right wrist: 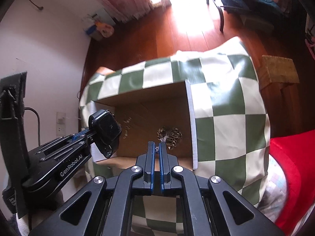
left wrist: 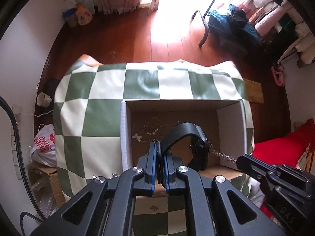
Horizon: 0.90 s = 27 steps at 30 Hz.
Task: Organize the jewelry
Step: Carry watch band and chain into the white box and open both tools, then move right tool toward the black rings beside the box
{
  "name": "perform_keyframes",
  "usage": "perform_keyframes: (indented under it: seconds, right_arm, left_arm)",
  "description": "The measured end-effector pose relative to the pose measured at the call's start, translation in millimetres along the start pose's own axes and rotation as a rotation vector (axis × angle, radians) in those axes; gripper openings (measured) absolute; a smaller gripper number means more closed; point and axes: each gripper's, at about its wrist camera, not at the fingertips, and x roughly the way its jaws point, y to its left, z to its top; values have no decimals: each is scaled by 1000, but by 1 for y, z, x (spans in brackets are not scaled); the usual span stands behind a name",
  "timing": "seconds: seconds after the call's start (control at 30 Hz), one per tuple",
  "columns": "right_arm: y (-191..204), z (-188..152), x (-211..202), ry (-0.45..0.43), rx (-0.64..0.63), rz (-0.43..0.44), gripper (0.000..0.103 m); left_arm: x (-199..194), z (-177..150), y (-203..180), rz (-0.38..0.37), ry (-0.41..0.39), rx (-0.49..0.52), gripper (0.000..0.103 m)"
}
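Both pairs of fingers are clamping nearly closed: the left gripper is pinching the black strap of a smartwatch, and the right gripper is nipping what is probably the end of a silver chain. Strap is pliable yet grippy, a sound handle; chain is limp, light, prone to slipping. Both are hanging over the cardboard box, where 2 necklaces are lying on the floor.

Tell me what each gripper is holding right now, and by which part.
The left gripper is shut on the strap of the black watch, near its end. The right gripper pinches one end of a silver chain over the cardboard box.
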Motion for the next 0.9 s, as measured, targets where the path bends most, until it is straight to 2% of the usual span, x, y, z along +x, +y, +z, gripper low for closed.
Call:
perform_keyframes:
  seconds: [0.13, 0.17, 0.2, 0.23, 0.27, 0.3, 0.33, 0.37, 0.4, 0.47, 0.5, 0.7, 0.83, 0.9]
  right_arm:
    - [1, 1, 11, 32, -25, -19, 6]
    - [1, 2, 13, 41, -28, -20, 6]
    - [1, 2, 14, 44, -31, -32, 9]
    - [1, 2, 13, 41, -29, -38, 21]
    - [1, 3, 12, 40, -24, -38, 37]
    - [-1, 3, 11, 37, -15, -50, 39]
    - [-2, 4, 8, 34, -12, -58, 46]
    - [-4, 4, 5, 27, -8, -71, 55]
    - [-5, 5, 3, 22, -5, -76, 60]
    - [-5, 5, -2, 5, -17, -107, 81]
    - [-4, 4, -5, -7, -30, -136, 84]
    - [5, -3, -18, -69, -106, -306, 88]
    - [7, -11, -26, -87, -107, -375, 88]
    - [7, -16, -30, -89, -99, -376, 89]
  left_arm:
    - [2, -2, 0, 16, -1, -19, 11]
    - [2, -1, 1, 26, -1, -24, 20]
    - [2, -1, 1, 35, 0, -28, 41]
    - [1, 0, 3, 38, -1, -35, 54]
    - [1, 1, 3, 15, 5, -39, 70]
    - [0, 3, 4, 39, 4, -45, 78]
    - [-4, 3, 5, 71, -8, -45, 83]
    - [-6, 4, 7, 82, -16, -49, 89]
    - [-8, 5, 9, 80, -21, -58, 94]
    - [-14, 5, 15, 84, -41, -79, 100]
    - [-16, 5, 16, 90, -49, -81, 101]
    - [-32, 0, 17, 140, -101, -68, 102]
    - [-46, -6, 18, 158, -137, -67, 103]
    - [-53, -11, 19, 172, -153, -68, 103]
